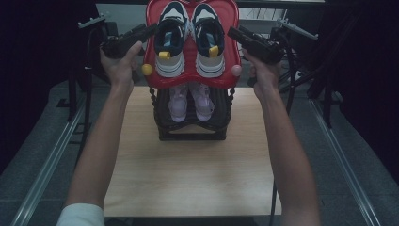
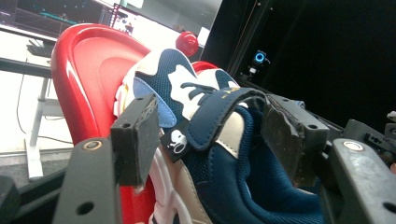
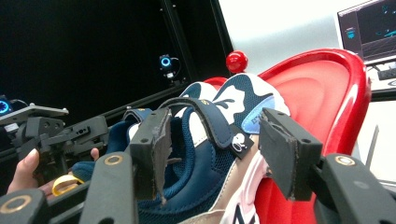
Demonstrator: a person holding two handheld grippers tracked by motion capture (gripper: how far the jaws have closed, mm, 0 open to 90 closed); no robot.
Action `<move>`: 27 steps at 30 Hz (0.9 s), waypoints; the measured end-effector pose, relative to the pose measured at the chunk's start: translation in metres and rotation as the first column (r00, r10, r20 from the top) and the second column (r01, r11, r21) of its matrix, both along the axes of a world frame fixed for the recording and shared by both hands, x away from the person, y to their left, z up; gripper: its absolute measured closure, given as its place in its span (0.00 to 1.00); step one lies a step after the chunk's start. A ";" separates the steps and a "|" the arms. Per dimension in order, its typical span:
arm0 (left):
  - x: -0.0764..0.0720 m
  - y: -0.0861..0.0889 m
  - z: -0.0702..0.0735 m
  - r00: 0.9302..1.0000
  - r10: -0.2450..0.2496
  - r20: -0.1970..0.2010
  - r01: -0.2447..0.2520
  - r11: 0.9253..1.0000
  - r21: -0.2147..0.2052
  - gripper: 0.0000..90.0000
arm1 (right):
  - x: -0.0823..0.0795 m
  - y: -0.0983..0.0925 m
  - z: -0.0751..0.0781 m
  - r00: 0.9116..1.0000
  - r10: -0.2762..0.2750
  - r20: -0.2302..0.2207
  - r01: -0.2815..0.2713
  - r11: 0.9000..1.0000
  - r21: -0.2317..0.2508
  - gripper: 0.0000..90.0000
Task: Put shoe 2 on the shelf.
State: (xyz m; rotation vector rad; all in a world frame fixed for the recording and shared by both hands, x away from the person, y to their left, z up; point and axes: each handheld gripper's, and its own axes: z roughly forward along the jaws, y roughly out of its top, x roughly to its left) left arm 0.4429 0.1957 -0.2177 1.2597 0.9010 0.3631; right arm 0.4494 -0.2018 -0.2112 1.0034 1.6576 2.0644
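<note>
Both hand-held grippers, left [image 1: 151, 29] & right [image 1: 234, 33], jaws apart, straddled navy sneakers [image 1: 189, 40] on red rack tier [image 1: 151, 70], not clamped: likely lining up to lift pair together.

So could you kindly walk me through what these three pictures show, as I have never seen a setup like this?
A person holds a two-jaw tool in each hand: the left gripper and the right gripper. One picture looks down from above; the other two come from cameras riding on each gripper. On the wooden table stands a black rack with a red tray on top, holding a pair of navy and white shoes. Pale pink shoes sit below. Both sets of jaws stand open around a navy shoe; nothing is gripped.
</note>
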 end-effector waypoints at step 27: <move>-0.032 0.032 -0.028 1.000 -0.016 -0.022 0.015 0.999 -0.038 0.42 | -0.019 -0.031 -0.031 1.000 0.003 -0.004 -0.003 1.000 -0.028 0.54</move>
